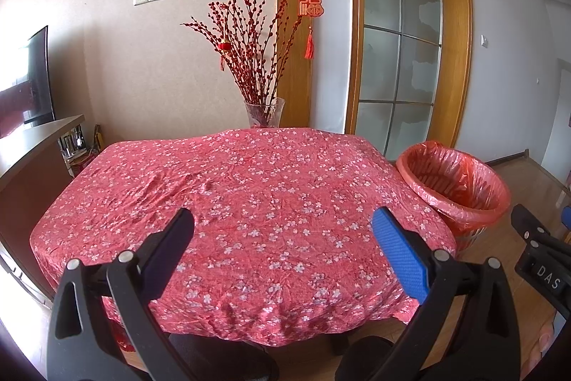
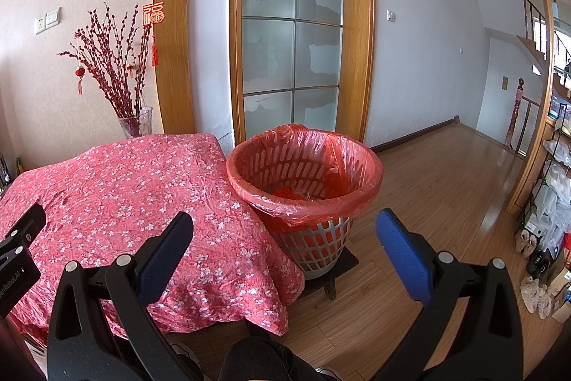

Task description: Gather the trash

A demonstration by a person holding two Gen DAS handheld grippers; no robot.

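Left gripper (image 1: 282,238) hangs wide apart over the bare tablecloth (image 1: 249,188), nothing held. Right gripper (image 2: 285,238) gapes too. Trash (image 2: 285,191) sits down in the bin (image 2: 303,166), probably light and crumply; pinch an edge.

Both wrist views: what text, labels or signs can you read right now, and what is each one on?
"DAS": on the right gripper body, at the edge of the left wrist view.
"enRobot.AI", start cut off: on the left gripper body, in the right wrist view.
"福": red hanging ornament on the door frame.
No other readable text.
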